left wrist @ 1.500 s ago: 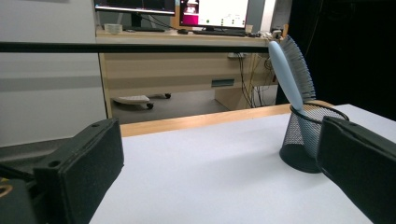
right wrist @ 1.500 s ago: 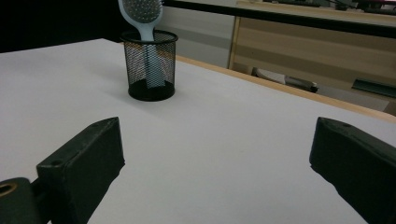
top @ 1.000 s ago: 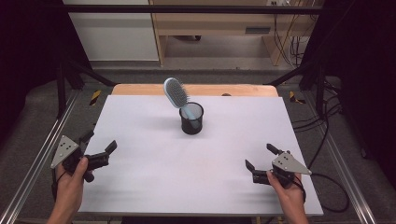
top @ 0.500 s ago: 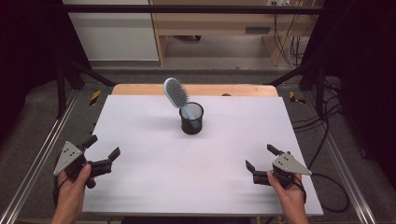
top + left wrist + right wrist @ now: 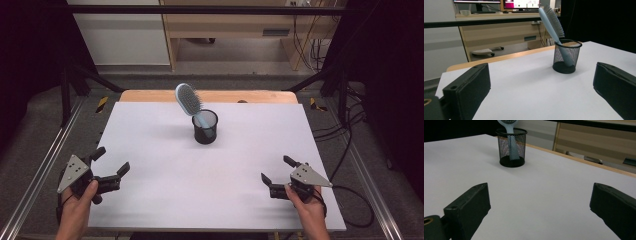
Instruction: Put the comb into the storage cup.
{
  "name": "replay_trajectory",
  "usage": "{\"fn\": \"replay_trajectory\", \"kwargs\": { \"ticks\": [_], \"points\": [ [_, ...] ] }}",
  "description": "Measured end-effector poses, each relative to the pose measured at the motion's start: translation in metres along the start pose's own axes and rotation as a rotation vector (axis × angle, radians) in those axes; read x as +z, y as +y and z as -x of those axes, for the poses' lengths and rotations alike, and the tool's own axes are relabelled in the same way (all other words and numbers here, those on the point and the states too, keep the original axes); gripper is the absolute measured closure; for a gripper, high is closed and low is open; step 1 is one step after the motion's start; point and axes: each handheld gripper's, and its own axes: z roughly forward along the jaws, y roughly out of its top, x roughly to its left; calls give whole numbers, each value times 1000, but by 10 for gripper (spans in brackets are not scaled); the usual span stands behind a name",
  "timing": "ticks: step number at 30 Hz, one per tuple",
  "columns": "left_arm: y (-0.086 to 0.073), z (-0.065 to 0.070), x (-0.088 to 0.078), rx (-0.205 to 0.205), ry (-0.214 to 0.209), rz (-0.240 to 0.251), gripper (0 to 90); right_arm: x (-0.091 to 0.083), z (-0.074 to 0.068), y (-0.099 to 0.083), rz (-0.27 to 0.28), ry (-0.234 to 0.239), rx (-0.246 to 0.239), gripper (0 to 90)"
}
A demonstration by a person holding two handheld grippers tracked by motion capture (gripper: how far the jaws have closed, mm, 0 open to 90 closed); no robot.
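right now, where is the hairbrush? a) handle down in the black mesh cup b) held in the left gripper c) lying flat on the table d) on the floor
a: the hairbrush stands handle down in the black mesh cup, head leaning out over the rim; both grippers are open and far from it.

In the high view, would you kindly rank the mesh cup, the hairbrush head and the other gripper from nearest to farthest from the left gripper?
Measured from the left gripper:
1. Mesh cup, at the table's centre, ahead and to its right.
2. Hairbrush head, leaning out of the cup up and left, toward the far edge; only slightly farther than the cup.
3. Right gripper, at the opposite near corner.
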Motion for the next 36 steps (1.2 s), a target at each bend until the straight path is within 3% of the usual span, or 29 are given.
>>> {"fn": "replay_trajectory", "kwargs": {
  "ticks": [8, 21, 29, 36],
  "points": [
    [-9, 8, -2, 7, -34, -5, 11, 1, -2, 0, 1, 21, 4, 32],
    [-29, 12, 3, -30, -51, -17, 11, 3, -6, -1, -4, 52, 4, 32],
    [-30, 15, 7, -26, -70, -19, 13, 4, -8, -1, -6, 67, 1, 33],
    [-34, 15, 13, -52, -69, -21, 14, 4, -8, -1, -7, 75, 0, 32]
  ]
}}
